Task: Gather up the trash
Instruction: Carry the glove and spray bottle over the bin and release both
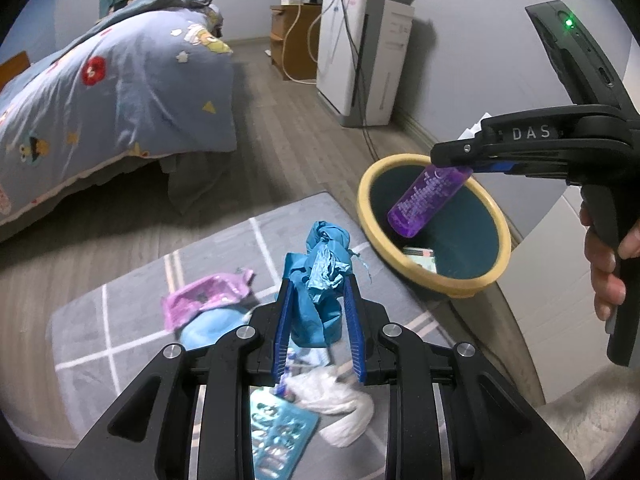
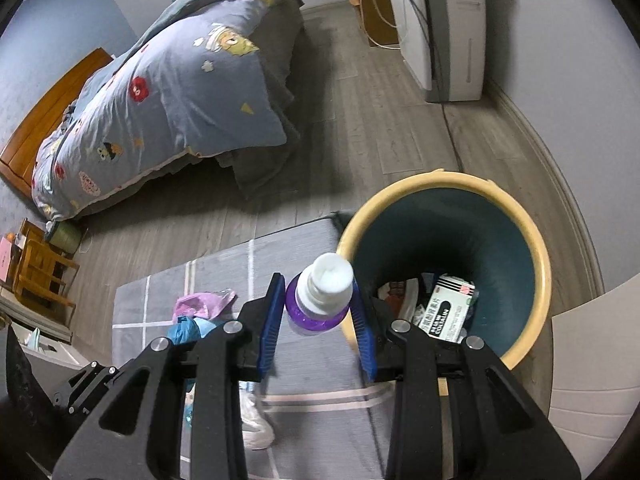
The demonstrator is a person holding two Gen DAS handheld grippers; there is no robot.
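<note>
Left gripper (image 1: 320, 280) fingers clamp a crumpled blue bag (image 1: 320, 272). Right gripper (image 2: 318, 300) fingers clamp a purple bottle (image 2: 316, 312) beside the bin's rim (image 2: 536, 240), open floor (image 2: 360, 120) beyond.

My left gripper (image 1: 319, 292) is clamped on a crumpled blue bag (image 1: 320, 280) above the grey mat (image 1: 132, 320). Just right of the mat, my right gripper (image 1: 452, 162) holds a purple bottle (image 1: 428, 200) over the yellow-rimmed bin (image 1: 432, 280).

Bin (image 2: 516, 236) sitting at the mat's (image 2: 304, 360) two o'clock corner, box (image 2: 448, 312) lying in the bin, bed (image 2: 160, 100) standing at eleven o'clock.
</note>
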